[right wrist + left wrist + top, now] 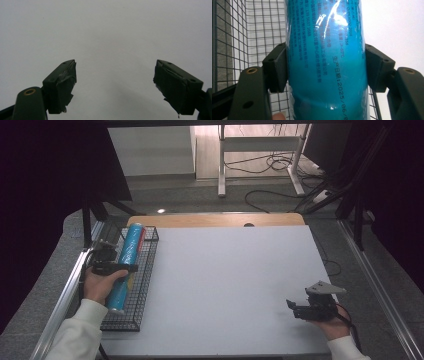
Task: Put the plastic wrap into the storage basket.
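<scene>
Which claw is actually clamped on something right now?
The left claw: its pads press both sides of the blue roll over the wire basket. The right claw stands open over the bare white table.

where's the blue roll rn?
High view, left side: the blue roll lies lengthwise in the black wire basket at the table's left edge, clamped by the left tongs; the left gripper view shows both pads pressing its sides.

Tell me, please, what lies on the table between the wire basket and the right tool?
Nothing: in the high view the white table top is bare from the wire basket to the right tool.
</scene>
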The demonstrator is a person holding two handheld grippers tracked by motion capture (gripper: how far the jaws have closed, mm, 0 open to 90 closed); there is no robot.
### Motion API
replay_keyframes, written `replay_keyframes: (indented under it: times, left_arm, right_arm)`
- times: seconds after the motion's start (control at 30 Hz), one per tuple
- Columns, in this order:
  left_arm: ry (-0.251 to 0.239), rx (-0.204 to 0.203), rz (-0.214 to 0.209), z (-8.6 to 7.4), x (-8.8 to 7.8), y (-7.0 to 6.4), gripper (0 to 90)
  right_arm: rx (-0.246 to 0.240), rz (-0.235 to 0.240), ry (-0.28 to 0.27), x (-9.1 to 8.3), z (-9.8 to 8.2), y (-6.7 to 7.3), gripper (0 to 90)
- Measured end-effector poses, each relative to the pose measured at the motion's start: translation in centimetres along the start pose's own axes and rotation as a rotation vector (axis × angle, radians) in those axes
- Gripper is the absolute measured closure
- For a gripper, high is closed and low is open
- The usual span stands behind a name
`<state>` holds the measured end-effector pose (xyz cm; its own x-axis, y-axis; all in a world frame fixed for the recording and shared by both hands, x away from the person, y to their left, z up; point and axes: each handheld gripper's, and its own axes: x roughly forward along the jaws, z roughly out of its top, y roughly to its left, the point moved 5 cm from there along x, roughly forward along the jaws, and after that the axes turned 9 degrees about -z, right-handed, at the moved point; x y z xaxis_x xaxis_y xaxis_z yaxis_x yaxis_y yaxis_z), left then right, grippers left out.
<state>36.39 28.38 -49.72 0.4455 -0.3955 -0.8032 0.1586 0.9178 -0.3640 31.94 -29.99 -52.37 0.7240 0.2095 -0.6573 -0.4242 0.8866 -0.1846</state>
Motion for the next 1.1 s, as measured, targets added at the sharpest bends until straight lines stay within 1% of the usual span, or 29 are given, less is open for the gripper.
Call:
replay_keyframes:
  times: [0.17,0.3,0.43,0.53,0.57,0.6,0.63,0.67,0.7,0.73,0.77,0.8,0.87,0.9,0.97,1.03,1.07,1.1]
  left_arm:
    - [0.017,0.007,0.048,0.0,0.8,0.3,31.2]
    - [0.034,-0.005,0.056,-0.1,1.5,0.5,31.1]
    - [0.062,-0.004,0.07,-0.4,2.5,0.6,31.1]
    - [0.074,-0.008,0.086,-0.6,3.2,0.7,31.1]
    - [0.074,-0.01,0.097,-0.5,3.4,0.8,31.0]
    - [0.084,-0.01,0.105,-0.6,3.6,0.9,31.2]
    - [0.109,-0.008,0.109,-0.7,4.0,1.0,31.4]
    - [0.123,-0.008,0.113,-0.8,4.4,1.1,31.2]
    - [0.111,-0.011,0.11,-0.7,4.4,1.0,30.6]
    - [0.075,-0.007,0.11,-0.4,4.0,0.6,30.0]
    - [0.044,0.008,0.114,-0.1,3.4,0.2,29.2]
    - [0.028,0.021,0.118,0.2,2.8,-0.2,27.7]
    - [0.026,0.053,0.136,0.5,1.9,-0.9,22.1]
    - [0.023,0.063,0.137,0.6,1.5,-1.2,18.7]
    - [0.0,0.075,0.127,0.6,0.8,-1.6,14.2]
    - [-0.025,0.098,0.114,0.6,0.1,-1.9,13.3]
    - [-0.044,0.102,0.1,0.6,-0.2,-2.0,13.2]
    - [-0.052,0.111,0.087,0.5,-0.5,-2.1,13.3]
  right_arm:
    - [-0.002,0.0,0.001,0.0,0.0,0.0,18.7]
    - [-0.002,-0.001,0.001,0.0,0.0,0.0,18.7]
    - [-0.002,0.0,0.002,0.0,0.0,0.0,18.7]
    - [-0.003,0.0,0.002,0.0,-0.1,0.0,18.7]
    - [-0.004,0.0,0.001,0.0,-0.1,0.0,18.7]
    - [-0.005,0.0,0.001,0.0,-0.1,0.0,18.7]
    - [-0.006,0.0,0.002,0.1,-0.1,0.0,18.7]
    - [-0.006,0.0,0.002,0.1,-0.1,0.0,18.7]
    - [-0.006,0.001,0.002,0.1,-0.1,0.0,18.7]
    - [-0.006,0.001,0.0,0.0,-0.1,0.0,18.6]
    - [-0.006,0.001,0.0,0.0,-0.1,0.0,18.6]
    - [-0.006,-0.001,-0.001,0.0,-0.1,-0.1,18.6]
    - [-0.003,-0.002,0.0,0.0,-0.2,-0.1,18.6]
    - [-0.006,-0.001,0.0,-0.1,-0.2,-0.1,18.6]
    - [-0.002,0.001,-0.001,-0.1,-0.2,-0.1,18.6]
    - [-0.001,0.002,0.0,-0.1,-0.2,-0.1,18.6]
    - [-0.001,0.002,0.001,-0.1,-0.2,-0.1,18.5]
    - [-0.001,0.002,0.0,-0.1,-0.2,-0.1,18.5]
